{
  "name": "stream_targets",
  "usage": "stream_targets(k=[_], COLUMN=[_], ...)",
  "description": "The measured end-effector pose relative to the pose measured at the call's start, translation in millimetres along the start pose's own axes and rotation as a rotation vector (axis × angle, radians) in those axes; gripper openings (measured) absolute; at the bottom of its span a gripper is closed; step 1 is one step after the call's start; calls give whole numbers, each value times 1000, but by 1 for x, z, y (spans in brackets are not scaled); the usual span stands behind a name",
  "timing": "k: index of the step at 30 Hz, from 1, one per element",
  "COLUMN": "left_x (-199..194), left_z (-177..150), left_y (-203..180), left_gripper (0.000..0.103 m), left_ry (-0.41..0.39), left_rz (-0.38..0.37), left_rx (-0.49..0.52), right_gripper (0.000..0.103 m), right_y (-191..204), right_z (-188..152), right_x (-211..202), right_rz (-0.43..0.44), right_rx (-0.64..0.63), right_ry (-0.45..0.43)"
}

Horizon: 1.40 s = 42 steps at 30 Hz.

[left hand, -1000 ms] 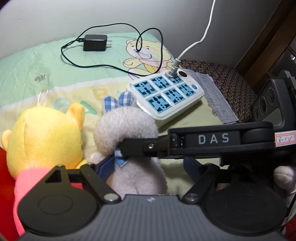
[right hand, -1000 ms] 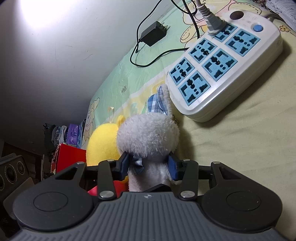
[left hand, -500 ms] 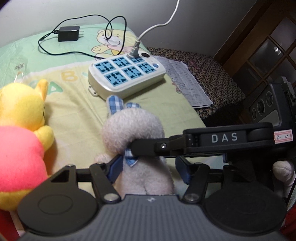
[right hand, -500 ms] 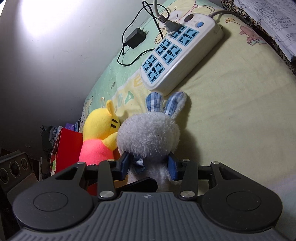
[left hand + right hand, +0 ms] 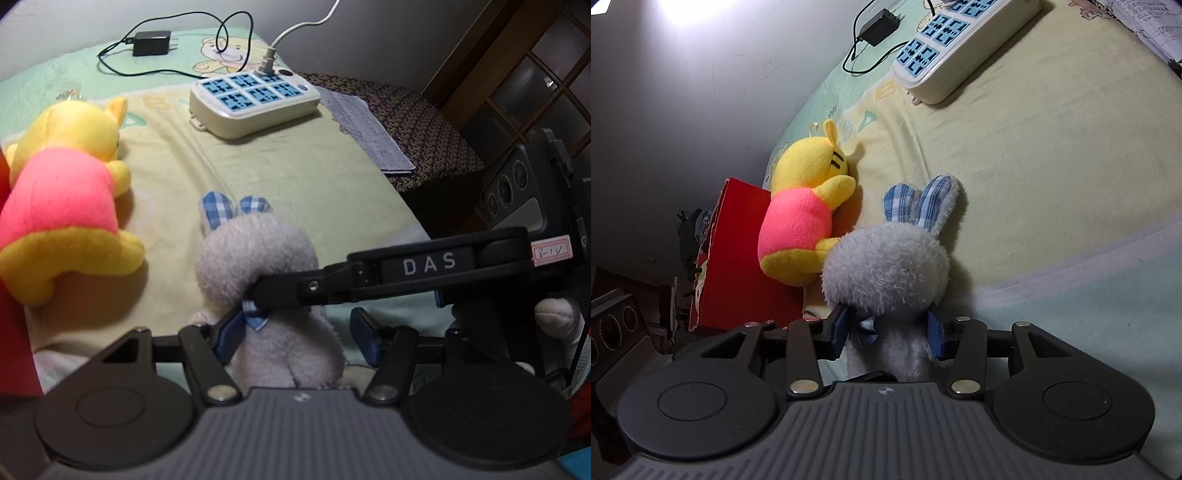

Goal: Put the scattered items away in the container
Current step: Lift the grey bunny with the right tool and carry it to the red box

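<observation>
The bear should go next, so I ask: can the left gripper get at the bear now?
Probably yes. The left gripper is open, and the bear lies uncovered to its left. Only the bunny, clamped by the right gripper, sits between its fingers, so it must back off first.

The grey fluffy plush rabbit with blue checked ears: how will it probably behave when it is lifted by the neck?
The grey fluffy plush rabbit with blue checked ears probably squashes easily: the right hand-held gripper pinches its neck narrow. It looks light for its size, being soft stuffed fabric. Its ears seem floppy and may dangle, yet the fuzzy pile should hardly slip.
</observation>
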<state>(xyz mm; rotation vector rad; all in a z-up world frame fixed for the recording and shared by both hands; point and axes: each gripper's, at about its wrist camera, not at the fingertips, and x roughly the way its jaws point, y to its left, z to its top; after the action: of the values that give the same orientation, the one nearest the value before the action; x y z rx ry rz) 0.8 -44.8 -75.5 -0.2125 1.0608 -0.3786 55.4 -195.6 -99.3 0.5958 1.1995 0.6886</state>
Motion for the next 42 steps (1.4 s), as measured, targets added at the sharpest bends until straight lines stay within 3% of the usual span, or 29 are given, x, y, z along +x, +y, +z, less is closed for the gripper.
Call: stream_targets(k=[9, 28, 42], left_x=[-43, -120, -184], left_z=[-39, -102, -146], left_y=[22, 97, 166], left_gripper=[62, 62, 62], left_ry=[-5, 21, -26], left_rz=[-7, -94, -78], left_rx=[-36, 78, 16], right_gripper=[46, 46, 46], right_y=[34, 123, 194], right_z=[-34, -121, -157], right_x=[21, 72, 129], right_rz=[19, -62, -53], right_rx=[-44, -6, -71], right_ry=[59, -24, 7])
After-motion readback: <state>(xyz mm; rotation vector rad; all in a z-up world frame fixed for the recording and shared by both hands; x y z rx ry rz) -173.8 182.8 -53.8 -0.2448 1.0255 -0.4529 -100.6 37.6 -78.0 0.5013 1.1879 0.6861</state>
